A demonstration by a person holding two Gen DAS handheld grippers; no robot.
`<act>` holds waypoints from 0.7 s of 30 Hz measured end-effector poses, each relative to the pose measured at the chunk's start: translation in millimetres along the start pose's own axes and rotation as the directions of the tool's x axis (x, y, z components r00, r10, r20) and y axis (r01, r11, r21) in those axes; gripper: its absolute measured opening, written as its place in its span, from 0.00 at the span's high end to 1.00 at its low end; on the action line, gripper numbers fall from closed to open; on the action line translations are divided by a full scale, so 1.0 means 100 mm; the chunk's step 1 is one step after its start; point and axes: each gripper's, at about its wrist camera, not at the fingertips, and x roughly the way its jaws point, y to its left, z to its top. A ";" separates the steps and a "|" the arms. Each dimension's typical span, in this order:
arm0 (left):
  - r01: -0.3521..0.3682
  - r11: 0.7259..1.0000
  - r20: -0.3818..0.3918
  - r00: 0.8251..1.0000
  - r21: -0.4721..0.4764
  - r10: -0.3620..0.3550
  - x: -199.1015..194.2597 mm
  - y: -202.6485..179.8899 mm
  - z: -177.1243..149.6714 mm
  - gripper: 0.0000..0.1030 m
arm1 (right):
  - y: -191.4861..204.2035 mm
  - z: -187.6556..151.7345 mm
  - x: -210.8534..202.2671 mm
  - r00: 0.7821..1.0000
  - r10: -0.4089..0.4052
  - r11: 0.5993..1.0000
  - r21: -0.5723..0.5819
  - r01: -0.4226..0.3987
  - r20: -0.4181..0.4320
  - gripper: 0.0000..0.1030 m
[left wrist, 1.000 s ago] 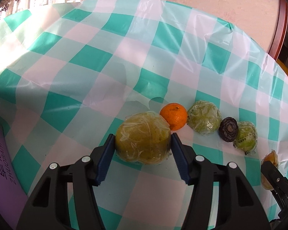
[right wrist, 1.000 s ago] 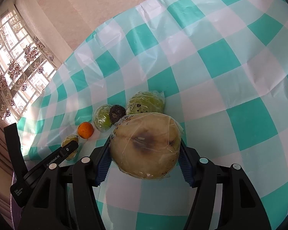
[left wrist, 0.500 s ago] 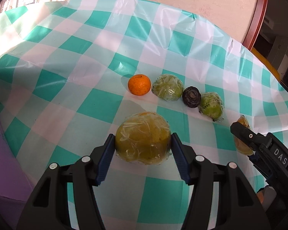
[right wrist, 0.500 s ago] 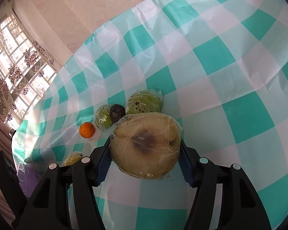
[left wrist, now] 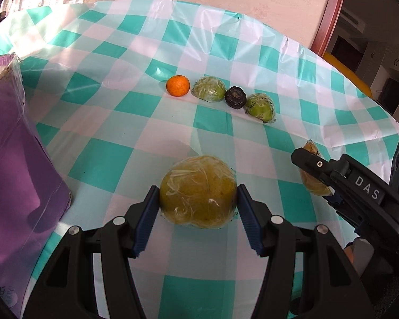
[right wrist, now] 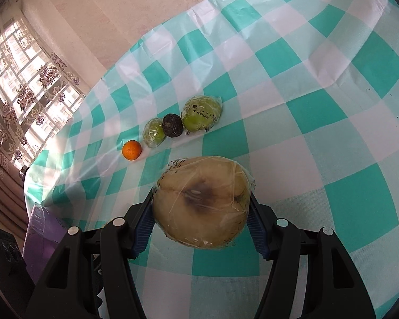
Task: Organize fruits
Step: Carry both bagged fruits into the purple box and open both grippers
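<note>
The left gripper clamps a plastic-wrapped yellow-green fruit above the checked tablecloth. The right gripper grips a wrapped pale fruit — tan, with a dark bruise. An orange, two wrapped green fruits and a dark fruit lie in a row.

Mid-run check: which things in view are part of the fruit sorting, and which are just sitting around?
Part of the job:
- wrapped yellow-green fruit in the left gripper
- wrapped bruised pale fruit in the right gripper
- row on the tablecloth: orange, wrapped green fruit, dark fruit, second wrapped green fruit

Just lying about:
- purple box
</note>
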 end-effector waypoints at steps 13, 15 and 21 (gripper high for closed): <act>0.054 0.998 0.089 0.994 0.015 -0.055 -0.65 0.14 -0.49 0.43 | 0.17 -0.49 -0.43 1.000 0.014 0.995 -0.094 -0.015 -0.012 0.41; 0.040 0.999 0.128 0.991 0.027 -0.043 -0.79 0.16 -0.57 0.43 | 0.22 -0.56 -0.49 1.000 0.019 0.993 -0.115 -0.020 -0.014 0.41; -0.020 0.985 0.295 0.955 0.171 -0.032 -1.40 0.01 -0.79 0.43 | 0.39 -0.68 -0.68 0.996 0.092 0.988 -0.124 -0.092 -0.003 0.41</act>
